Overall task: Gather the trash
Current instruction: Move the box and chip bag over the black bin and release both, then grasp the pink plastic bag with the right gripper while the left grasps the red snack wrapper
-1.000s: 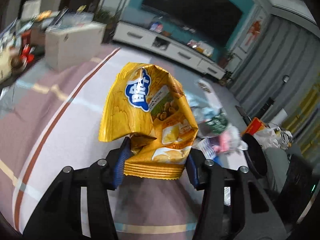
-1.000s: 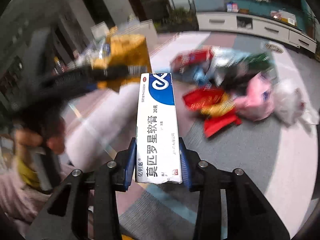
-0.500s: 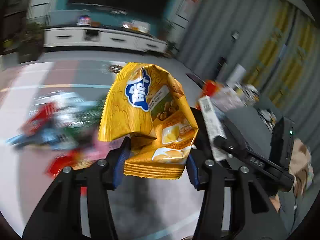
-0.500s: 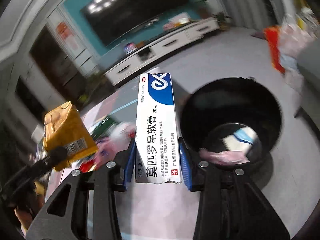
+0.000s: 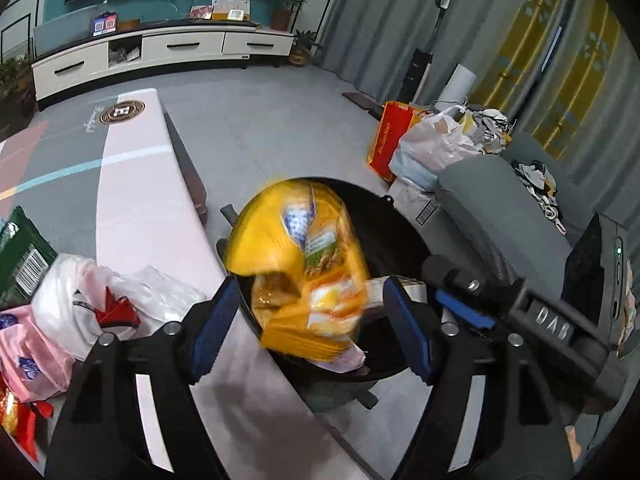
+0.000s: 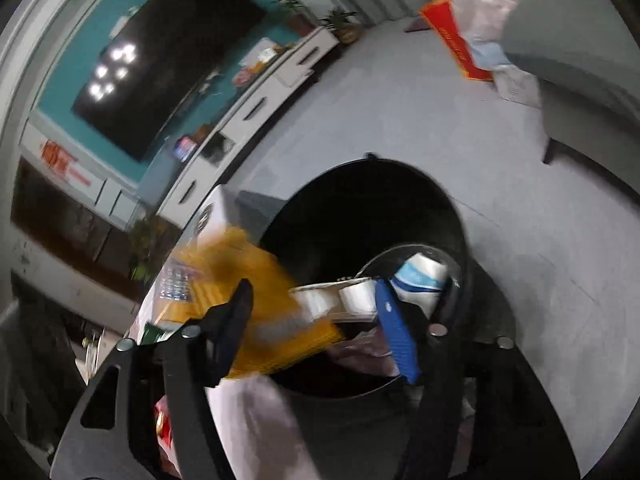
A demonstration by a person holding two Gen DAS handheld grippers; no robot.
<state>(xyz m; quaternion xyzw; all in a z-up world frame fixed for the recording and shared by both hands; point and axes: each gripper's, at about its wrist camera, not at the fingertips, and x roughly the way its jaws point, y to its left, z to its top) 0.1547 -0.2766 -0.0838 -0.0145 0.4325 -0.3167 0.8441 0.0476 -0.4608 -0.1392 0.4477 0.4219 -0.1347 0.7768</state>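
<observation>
In the left wrist view my left gripper (image 5: 310, 328) hovers over the black bin (image 5: 400, 216), its jaws opening. The yellow chip bag (image 5: 296, 256) is blurred between the blue pads (image 5: 212, 328) with gaps on both sides, and it drops into the bin. In the right wrist view my right gripper (image 6: 316, 320) is over the same black bin (image 6: 360, 200), jaws opening too. The white ointment box (image 6: 340, 300) has left the pads and tips toward the bin beside the yellow bag (image 6: 240, 280). Wrappers lie at the bin's bottom.
Plastic bags and wrappers (image 5: 80, 300) and a green packet (image 5: 20, 256) are piled on the low pink table (image 5: 140, 184) at the left. A red bag and full plastic bags (image 5: 424, 144) stand by a grey sofa (image 5: 500, 208). A white TV cabinet (image 5: 160, 48) lines the far wall.
Both grippers swung from the trash pile to above the black bin. Their jaws spread, letting go of the yellow bag and the white box, which now fall.
</observation>
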